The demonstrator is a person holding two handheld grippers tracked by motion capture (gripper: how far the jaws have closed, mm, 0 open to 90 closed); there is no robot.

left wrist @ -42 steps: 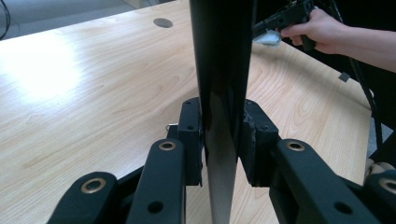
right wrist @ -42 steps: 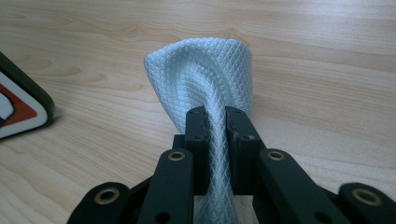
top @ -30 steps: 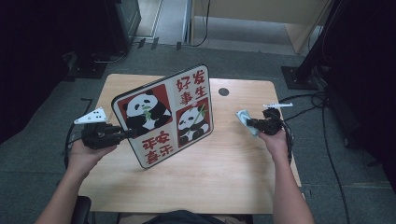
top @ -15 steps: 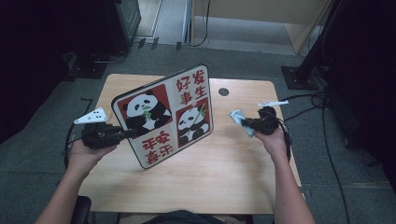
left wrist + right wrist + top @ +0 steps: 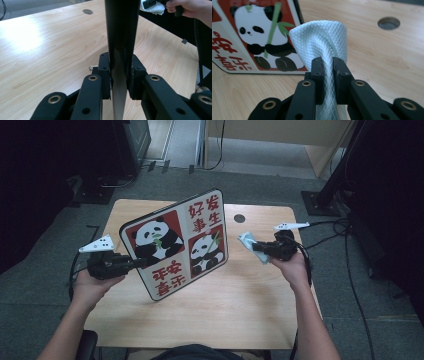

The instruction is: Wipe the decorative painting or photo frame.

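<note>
Black left gripper [image 5: 119, 75] fingers [image 5: 104, 72] carry brass-ringed screw holes.

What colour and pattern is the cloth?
Pale blue-green cloth with a fine diamond weave, clearest in the right gripper view.

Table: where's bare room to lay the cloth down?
Most of the table is bare: the wide near strip between the forearms, and the far right corner around the cable hole. It is crowded mid-left, where the left gripper holds the panda board upright. The right gripper holds the cloth.
</note>
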